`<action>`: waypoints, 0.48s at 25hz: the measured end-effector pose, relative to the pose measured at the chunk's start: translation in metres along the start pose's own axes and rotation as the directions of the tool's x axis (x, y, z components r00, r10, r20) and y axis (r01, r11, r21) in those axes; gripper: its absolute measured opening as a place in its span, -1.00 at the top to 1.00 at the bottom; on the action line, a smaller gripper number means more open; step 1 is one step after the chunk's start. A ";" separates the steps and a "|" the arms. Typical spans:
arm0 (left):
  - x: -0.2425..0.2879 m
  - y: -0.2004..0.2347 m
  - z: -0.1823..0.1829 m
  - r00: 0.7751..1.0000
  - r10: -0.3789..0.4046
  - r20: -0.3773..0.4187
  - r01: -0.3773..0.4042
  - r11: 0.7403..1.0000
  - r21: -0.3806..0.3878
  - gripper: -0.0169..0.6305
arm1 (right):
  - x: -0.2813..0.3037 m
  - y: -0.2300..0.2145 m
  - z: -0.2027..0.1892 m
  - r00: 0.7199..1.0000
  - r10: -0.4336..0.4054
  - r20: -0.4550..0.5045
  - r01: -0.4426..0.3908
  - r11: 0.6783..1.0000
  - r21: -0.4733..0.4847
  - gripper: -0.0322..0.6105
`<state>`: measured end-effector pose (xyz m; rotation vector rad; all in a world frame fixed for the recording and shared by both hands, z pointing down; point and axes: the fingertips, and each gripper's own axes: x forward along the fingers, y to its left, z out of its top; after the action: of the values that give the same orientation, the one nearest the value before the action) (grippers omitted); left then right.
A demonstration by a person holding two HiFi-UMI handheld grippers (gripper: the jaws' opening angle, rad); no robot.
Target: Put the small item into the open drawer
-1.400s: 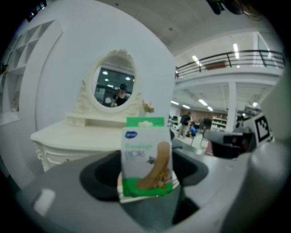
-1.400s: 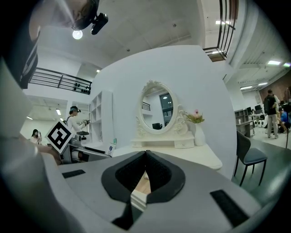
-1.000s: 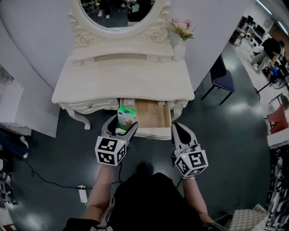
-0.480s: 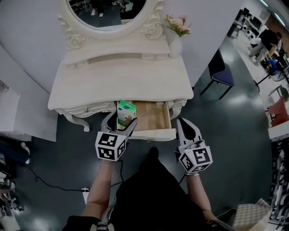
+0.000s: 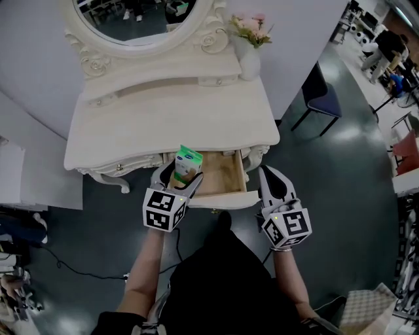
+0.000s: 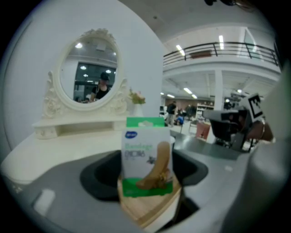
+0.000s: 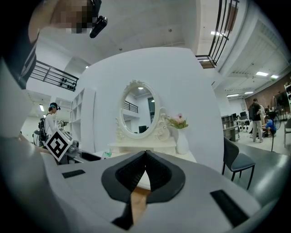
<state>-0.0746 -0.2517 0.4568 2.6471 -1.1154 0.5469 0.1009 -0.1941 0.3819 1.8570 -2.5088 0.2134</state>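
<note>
A green and white bandage box [image 5: 188, 163] stands upright between the jaws of my left gripper [image 5: 178, 175], which is shut on it. The box hangs over the left end of the open wooden drawer [image 5: 226, 175] of the white dressing table [image 5: 163, 124]. In the left gripper view the box [image 6: 146, 157] fills the middle, with the drawer's wood [image 6: 150, 210] just under it. My right gripper [image 5: 268, 174] is shut and holds nothing, at the drawer's right front corner. In the right gripper view its jaws [image 7: 145, 157] meet at the tips.
An oval mirror [image 5: 141, 16] and a vase of pink flowers [image 5: 247, 52] stand at the table's back. A dark chair [image 5: 324, 105] is to the right. A cable [image 5: 78, 268] lies on the floor at the left, next to white furniture [image 5: 26, 170].
The head view has swung a little, so the table sits lower left in frame. My left gripper still holds the box over the drawer's left end; the right gripper stays shut beside it.
</note>
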 end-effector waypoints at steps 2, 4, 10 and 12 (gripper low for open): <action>0.010 -0.001 -0.004 1.000 -0.019 -0.023 0.019 1.000 0.016 -0.13 | 0.003 -0.006 -0.004 1.000 -0.008 -0.006 0.008 1.000 0.011 0.91; 0.018 -0.002 -0.009 0.998 -0.035 -0.048 0.037 0.999 0.030 -0.13 | 0.005 -0.012 -0.009 1.000 -0.015 -0.014 0.015 1.000 0.023 0.91; 0.048 -0.008 -0.026 0.985 -0.101 -0.142 0.114 0.990 0.085 -0.13 | 0.009 -0.031 -0.018 0.998 -0.043 -0.037 0.045 0.998 0.045 0.91; 0.059 -0.014 -0.033 0.974 -0.134 -0.184 0.155 0.982 0.110 -0.13 | 0.010 -0.038 -0.021 0.998 -0.053 -0.044 0.055 0.997 0.049 0.91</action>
<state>-0.0349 -0.2691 0.5103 2.6924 -0.8559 0.8257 0.1325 -0.2121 0.4072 1.9149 -2.4442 0.3142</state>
